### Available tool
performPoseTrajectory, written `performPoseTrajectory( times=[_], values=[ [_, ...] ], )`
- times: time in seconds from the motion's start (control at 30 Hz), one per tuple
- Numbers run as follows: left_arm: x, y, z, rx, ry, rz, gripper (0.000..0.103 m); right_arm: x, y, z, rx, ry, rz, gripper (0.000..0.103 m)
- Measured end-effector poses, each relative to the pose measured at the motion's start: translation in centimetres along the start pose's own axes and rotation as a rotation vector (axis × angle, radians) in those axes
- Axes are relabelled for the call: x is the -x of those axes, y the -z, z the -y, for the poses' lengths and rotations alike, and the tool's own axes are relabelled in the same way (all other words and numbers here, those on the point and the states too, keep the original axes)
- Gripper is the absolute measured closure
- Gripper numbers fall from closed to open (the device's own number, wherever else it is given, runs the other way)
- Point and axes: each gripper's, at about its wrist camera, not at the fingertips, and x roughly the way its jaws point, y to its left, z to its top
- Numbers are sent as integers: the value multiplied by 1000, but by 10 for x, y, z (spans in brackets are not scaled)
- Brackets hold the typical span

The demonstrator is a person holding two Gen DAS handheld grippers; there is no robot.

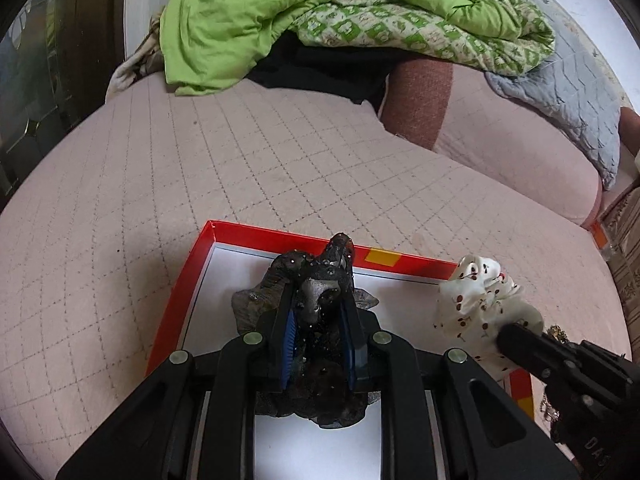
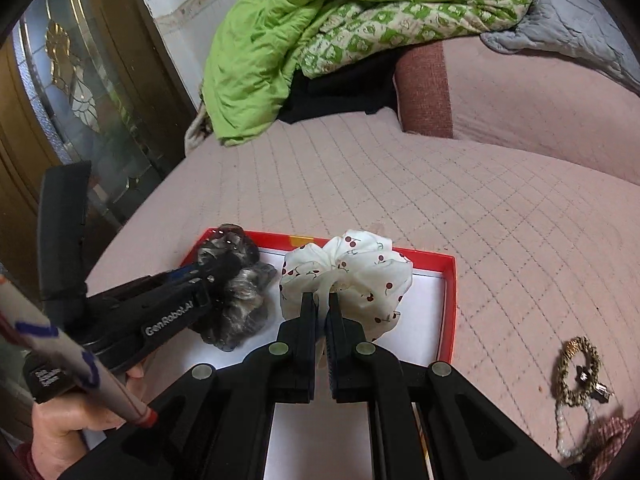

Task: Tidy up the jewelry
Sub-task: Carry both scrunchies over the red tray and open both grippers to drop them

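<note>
A red-rimmed box (image 1: 208, 240) with a white floor lies on the pink quilted bed; it also shows in the right wrist view (image 2: 450, 276). My left gripper (image 1: 318, 300) is shut on a black sparkly scrunchie (image 1: 280, 280) inside the box, also seen in the right wrist view (image 2: 240, 304). My right gripper (image 2: 322, 300) is shut on a white cherry-print scrunchie (image 2: 360, 272), which sits over the box's right part and shows in the left wrist view (image 1: 480, 296). A gold chain bracelet (image 2: 578, 372) and a pearl strand (image 2: 568, 428) lie on the bed to the right.
A green quilt (image 1: 320, 12) is heaped at the back of the bed, with a grey blanket (image 1: 568, 96) and a pink bolster (image 1: 500, 140) at the right. A brass-framed glass door (image 2: 68, 92) stands beyond the bed's left edge.
</note>
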Motion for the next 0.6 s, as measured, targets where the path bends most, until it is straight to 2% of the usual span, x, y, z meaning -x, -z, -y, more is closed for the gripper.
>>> performPoseTrajectory(
  times=[0.13,0.23,0.3,0.37,0.43,0.5,0.6],
  values=[
    [-5,0,1,-8,-11,-2,79,-14,2,6,-11,13,-34,97],
    [-6,0,-2,8,-27,9,66,-23,4,11,-26,19,-57,97],
    [-6,0,-5,18,-26,10,63,-28,6,15,-44,21,-74,96],
    [-5,0,-6,25,-26,10,52,-29,7,19,-62,20,-83,95],
    [-3,1,-6,27,-38,19,49,-27,9,21,-72,20,-85,94],
    [-2,0,-7,29,-35,21,49,-26,10,22,-76,15,-92,91],
    [3,-1,-6,38,-36,32,48,-21,12,22,-87,7,-85,71]
  ],
)
